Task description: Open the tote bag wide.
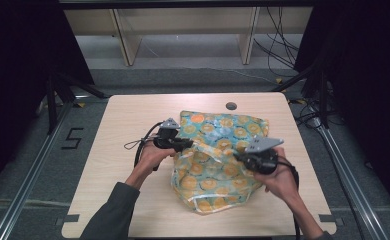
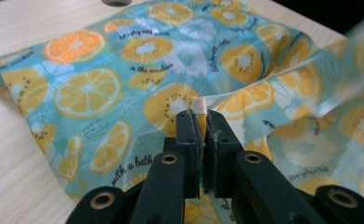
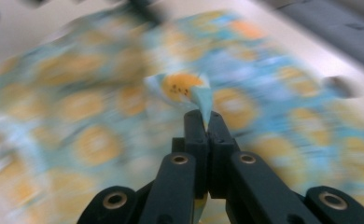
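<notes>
A teal cloth bag printed with orange and kiwi slices [image 1: 218, 160] lies crumpled on the wooden table [image 1: 128, 120]. My left gripper [image 1: 187, 144] is at the bag's left edge, shut on a fold of the fabric with a pale hem [image 2: 198, 105] poking up between the jaws. My right gripper [image 1: 240, 157] is at the bag's right side, shut on a pinch of the cloth [image 3: 189, 91] that sticks up from its jaws. The right gripper view is blurred. The fabric is lifted between the two grippers.
A round cable hole [image 1: 231, 106] sits near the table's far edge, just behind the bag. Black frame posts [image 1: 52, 100] and cables [image 1: 283, 50] stand beyond the table. Bare wood lies to the left and along the near edge.
</notes>
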`<state>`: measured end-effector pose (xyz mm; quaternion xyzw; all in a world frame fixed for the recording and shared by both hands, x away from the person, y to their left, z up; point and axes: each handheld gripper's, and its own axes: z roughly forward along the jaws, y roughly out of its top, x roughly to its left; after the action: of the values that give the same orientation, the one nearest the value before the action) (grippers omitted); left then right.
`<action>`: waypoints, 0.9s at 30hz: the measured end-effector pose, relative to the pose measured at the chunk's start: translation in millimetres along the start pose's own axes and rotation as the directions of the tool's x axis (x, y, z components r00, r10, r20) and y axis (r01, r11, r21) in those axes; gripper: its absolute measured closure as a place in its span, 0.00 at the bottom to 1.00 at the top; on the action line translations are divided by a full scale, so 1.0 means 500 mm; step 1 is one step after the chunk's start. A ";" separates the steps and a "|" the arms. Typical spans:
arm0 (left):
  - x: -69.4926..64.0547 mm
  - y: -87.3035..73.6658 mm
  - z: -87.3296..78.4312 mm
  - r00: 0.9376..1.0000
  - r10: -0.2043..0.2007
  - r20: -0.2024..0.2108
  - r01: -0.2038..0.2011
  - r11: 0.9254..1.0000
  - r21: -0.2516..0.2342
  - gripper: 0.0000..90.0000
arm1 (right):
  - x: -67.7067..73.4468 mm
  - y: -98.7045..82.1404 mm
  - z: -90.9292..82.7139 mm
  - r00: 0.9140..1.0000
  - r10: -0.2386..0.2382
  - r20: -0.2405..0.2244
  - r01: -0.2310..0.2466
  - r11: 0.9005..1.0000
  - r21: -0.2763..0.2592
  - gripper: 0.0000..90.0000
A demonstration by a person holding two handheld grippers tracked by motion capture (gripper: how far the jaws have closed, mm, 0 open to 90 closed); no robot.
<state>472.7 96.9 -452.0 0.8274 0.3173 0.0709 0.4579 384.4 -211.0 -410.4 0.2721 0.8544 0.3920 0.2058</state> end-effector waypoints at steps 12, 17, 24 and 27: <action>0.003 -0.005 0.081 0.998 0.043 -0.054 -0.039 0.997 0.068 0.91 | -0.188 -0.054 0.121 0.965 0.095 0.242 -0.137 0.977 0.163 1.00; 0.010 -0.007 0.084 0.996 0.044 -0.078 -0.037 0.996 0.078 0.85 | -0.197 -0.068 0.113 0.965 0.121 0.232 -0.163 0.972 0.171 1.00; -0.057 0.044 0.000 0.994 0.106 -0.008 -0.106 0.994 -0.008 0.64 | -0.190 -0.066 0.098 0.967 0.129 0.222 -0.163 0.976 0.144 0.99; -0.129 0.060 -0.022 0.981 0.178 0.074 -0.176 0.984 -0.034 0.64 | -0.197 -0.068 0.096 0.964 0.154 0.218 -0.187 0.972 0.139 0.99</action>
<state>431.3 55.3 -410.7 0.8482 0.2236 0.0837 0.4728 476.9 -264.5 -452.5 0.3994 0.8302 0.3089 0.2362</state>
